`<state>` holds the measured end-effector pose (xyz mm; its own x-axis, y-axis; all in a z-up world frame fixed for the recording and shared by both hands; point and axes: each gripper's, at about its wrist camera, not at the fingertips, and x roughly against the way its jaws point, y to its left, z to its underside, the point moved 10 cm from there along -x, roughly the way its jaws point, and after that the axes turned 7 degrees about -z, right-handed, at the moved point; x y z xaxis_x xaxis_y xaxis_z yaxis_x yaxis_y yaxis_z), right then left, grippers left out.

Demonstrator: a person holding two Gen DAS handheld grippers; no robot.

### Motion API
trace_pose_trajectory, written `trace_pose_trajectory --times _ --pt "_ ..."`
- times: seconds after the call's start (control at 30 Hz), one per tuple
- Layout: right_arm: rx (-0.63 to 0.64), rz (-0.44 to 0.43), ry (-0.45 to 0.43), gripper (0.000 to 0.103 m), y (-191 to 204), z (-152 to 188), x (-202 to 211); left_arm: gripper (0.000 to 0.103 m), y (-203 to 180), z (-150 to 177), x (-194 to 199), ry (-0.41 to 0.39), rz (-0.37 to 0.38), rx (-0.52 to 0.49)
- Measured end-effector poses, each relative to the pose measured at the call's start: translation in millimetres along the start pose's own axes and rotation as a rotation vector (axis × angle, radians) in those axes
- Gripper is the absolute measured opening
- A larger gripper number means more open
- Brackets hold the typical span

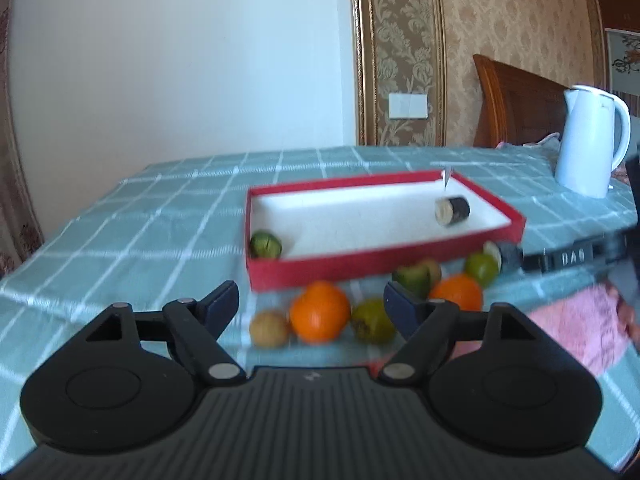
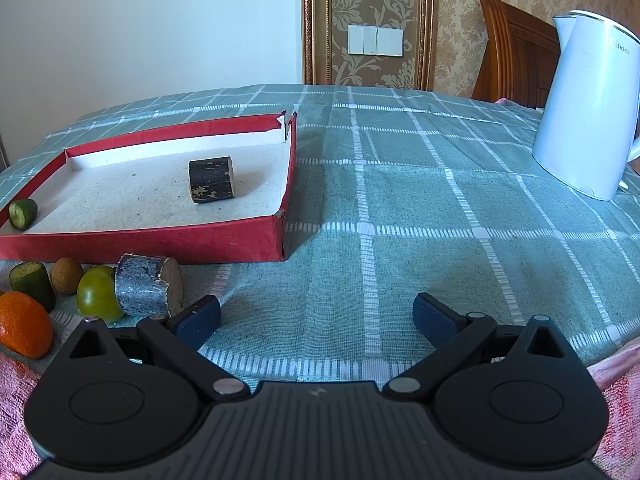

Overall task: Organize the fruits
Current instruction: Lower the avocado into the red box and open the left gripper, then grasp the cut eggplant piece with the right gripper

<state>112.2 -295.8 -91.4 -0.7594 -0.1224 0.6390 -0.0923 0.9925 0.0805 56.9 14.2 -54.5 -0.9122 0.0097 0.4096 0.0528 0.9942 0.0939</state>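
Left gripper [image 1: 311,300]: my jaws are spread and pinch nothing; an orange [image 1: 319,311] lies just beyond them, lower centre of the frame.
Right gripper [image 2: 317,318]: my jaws are spread over bare checked tablecloth [image 2: 440,208].
Red box [image 2: 160,240]: left of frame, holding a green cucumber piece [image 2: 23,213] and a dark log section [image 2: 211,179].
Loose fruit: orange, kiwi [image 1: 269,328], green fruit [image 1: 372,320] in front of the box.
Step, as I judge: between placements.
Next: centre on one fruit, close gently.
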Motion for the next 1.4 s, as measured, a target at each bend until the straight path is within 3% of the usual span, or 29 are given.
trace_pose_trajectory --times 0.27,0.43,0.87,1.17,1.4 --pt "-0.001 -0.022 -0.008 0.103 2.6 -1.2 0.3 0.081 11.4 34.8 -12.2 0.086 -0.012 0.043" --pt "-0.010 -0.034 -0.035 0.103 2.7 -2.8 4.9 0.090 14.1 36.6 -23.0 0.098 -0.016 0.051" --pt "-0.102 -0.205 -0.100 0.103 38.3 -10.9 20.0 0.100 18.8 42.9 -30.7 0.110 -0.008 0.056" --pt "0.114 -0.179 -0.090 0.102 71.2 -10.2 14.3 0.103 19.6 42.0 -32.3 0.116 -0.003 0.059" --pt "0.222 -0.140 -0.112 0.092 80.7 -13.7 12.4 0.103 19.5 42.4 -32.3 0.115 -0.002 0.061"
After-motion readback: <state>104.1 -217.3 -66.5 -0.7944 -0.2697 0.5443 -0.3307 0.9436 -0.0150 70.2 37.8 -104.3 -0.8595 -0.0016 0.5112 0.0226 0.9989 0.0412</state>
